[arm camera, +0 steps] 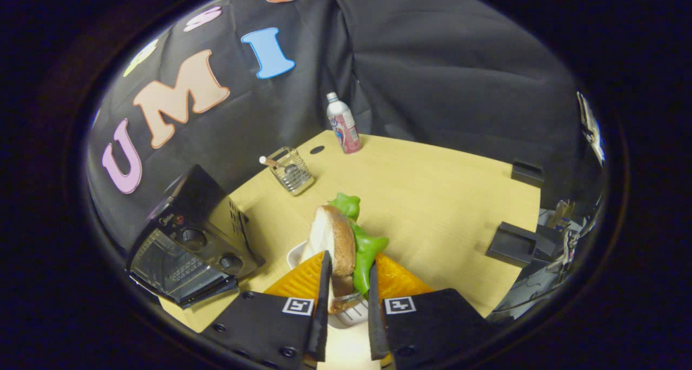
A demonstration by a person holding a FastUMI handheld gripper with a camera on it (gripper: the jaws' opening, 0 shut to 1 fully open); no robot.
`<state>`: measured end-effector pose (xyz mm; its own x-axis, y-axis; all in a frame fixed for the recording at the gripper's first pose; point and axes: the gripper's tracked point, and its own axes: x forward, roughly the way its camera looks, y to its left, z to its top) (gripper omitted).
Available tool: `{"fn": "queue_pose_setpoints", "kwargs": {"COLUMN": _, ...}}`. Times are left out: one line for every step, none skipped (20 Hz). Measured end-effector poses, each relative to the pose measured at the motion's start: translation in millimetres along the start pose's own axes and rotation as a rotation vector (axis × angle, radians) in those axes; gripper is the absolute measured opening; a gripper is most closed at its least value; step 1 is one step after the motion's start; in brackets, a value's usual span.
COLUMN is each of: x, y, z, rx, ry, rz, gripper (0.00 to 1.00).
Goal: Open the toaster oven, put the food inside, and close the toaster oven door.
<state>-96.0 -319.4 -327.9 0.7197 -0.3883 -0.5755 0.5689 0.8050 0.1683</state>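
While gripper point(348, 289) clamps sandwich point(340, 245), toaster oven point(189, 245) sits left; glass point(292, 171), bottle point(344, 124) beyond.

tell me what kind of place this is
Likely a staged test booth, not a real kitchen: black cloth walls surround a wooden table holding a toaster oven. The tool grips a sandwich.

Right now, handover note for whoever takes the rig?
Gripper: fingers shut on the sandwich, bread and green lettuce, held on edge above a white tray.
Toaster oven: on the wooden table, to the left of the fingers, door looks dropped open.
Done: door open, food grasped.
Left: carry the sandwich into the oven, release, shut the door.
Glass holder and bottle stand beyond, out of the path.
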Motion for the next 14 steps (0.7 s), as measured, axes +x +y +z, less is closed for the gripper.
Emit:
{"fn": "queue_pose_setpoints", "kwargs": {"x": -3, "y": 2, "z": 2, "rx": -0.012, "ry": -0.004, "rz": 0.002, "gripper": 0.36}}
{"fn": "queue_pose_setpoints", "kwargs": {"x": -5, "y": 4, "z": 4, "rx": -0.025, "ry": -0.007, "rz": 0.003, "gripper": 0.31}}
{"fn": "queue_pose_setpoints", "kwargs": {"x": -6, "y": 7, "z": 6, "rx": -0.033, "ry": -0.011, "rz": 0.008, "gripper": 0.25}}
{"fn": "queue_pose_setpoints", "kwargs": {"x": -9, "y": 11, "z": 10, "rx": -0.038, "ry": -0.021, "rz": 0.01, "gripper": 0.25}}
{"fn": "queue_pose_setpoints", "kwargs": {"x": -12, "y": 13, "z": 16, "rx": -0.039, "ry": -0.038, "rz": 0.012, "gripper": 0.25}}
{"fn": "queue_pose_setpoints", "kwargs": {"x": -16, "y": 17, "z": 23, "rx": -0.036, "ry": -0.059, "rz": 0.019, "gripper": 0.25}}
{"fn": "queue_pose_setpoints", "kwargs": {"x": -22, "y": 21, "z": 31, "rx": -0.031, "ry": -0.084, "rz": 0.029, "gripper": 0.25}}
{"fn": "queue_pose_setpoints", "kwargs": {"x": -27, "y": 25, "z": 39, "rx": -0.025, "ry": -0.109, "rz": 0.039, "gripper": 0.25}}
{"fn": "queue_pose_setpoints", "kwargs": {"x": -33, "y": 29, "z": 49, "rx": -0.018, "ry": -0.134, "rz": 0.047, "gripper": 0.25}}
{"fn": "queue_pose_setpoints", "kwargs": {"x": -40, "y": 33, "z": 57, "rx": -0.01, "ry": -0.158, "rz": 0.058, "gripper": 0.25}}
{"fn": "queue_pose_setpoints", "kwargs": {"x": -47, "y": 37, "z": 64, "rx": 0.001, "ry": -0.177, "rz": 0.07, "gripper": 0.25}}
{"fn": "queue_pose_setpoints", "kwargs": {"x": -53, "y": 43, "z": 68, "rx": 0.014, "ry": -0.192, "rz": 0.083, "gripper": 0.25}}
{"fn": "queue_pose_setpoints", "kwargs": {"x": -59, "y": 48, "z": 71, "rx": 0.031, "ry": -0.202, "rz": 0.097, "gripper": 0.25}}
{"fn": "queue_pose_setpoints", "kwargs": {"x": -65, "y": 53, "z": 73, "rx": 0.052, "ry": -0.211, "rz": 0.111, "gripper": 0.25}}
